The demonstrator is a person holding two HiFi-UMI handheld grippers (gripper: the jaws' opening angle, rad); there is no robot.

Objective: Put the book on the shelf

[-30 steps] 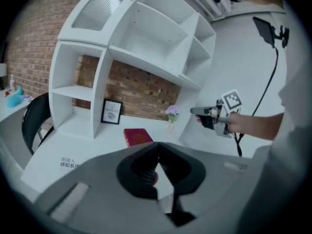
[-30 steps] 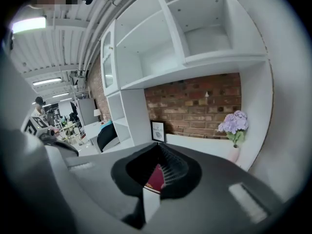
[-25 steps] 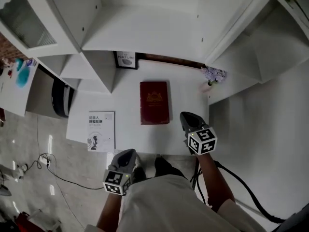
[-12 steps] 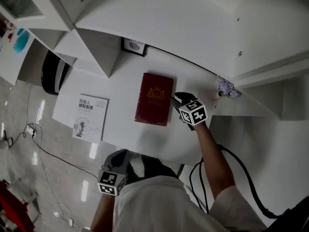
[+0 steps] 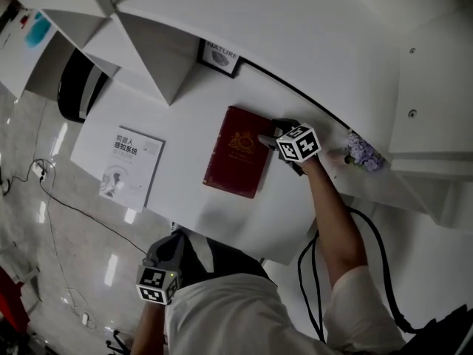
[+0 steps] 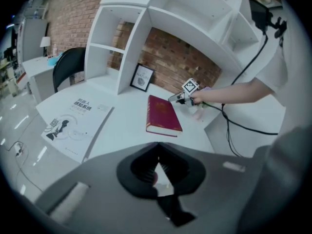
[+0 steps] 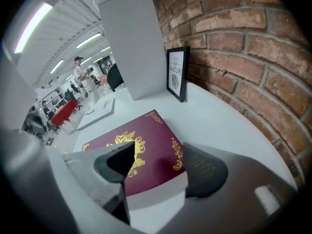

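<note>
The red book (image 5: 240, 152) lay flat on the white worktop (image 5: 185, 128). The right gripper (image 7: 156, 167) had just been spreading its fingers (image 7: 204, 172). They stood apart with the book's near corner between them, not clamped. The left gripper (image 6: 157, 164) hung off the worktop's edge, fingers closed on nothing.

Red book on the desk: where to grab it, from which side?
Likely its page edge, near the far corner, coming from the right. The book lies flat on the desk, spine on the left, so only the thickness can be pinched. The right claw has just been opening, that edge between its jaws, ungripped.
</note>
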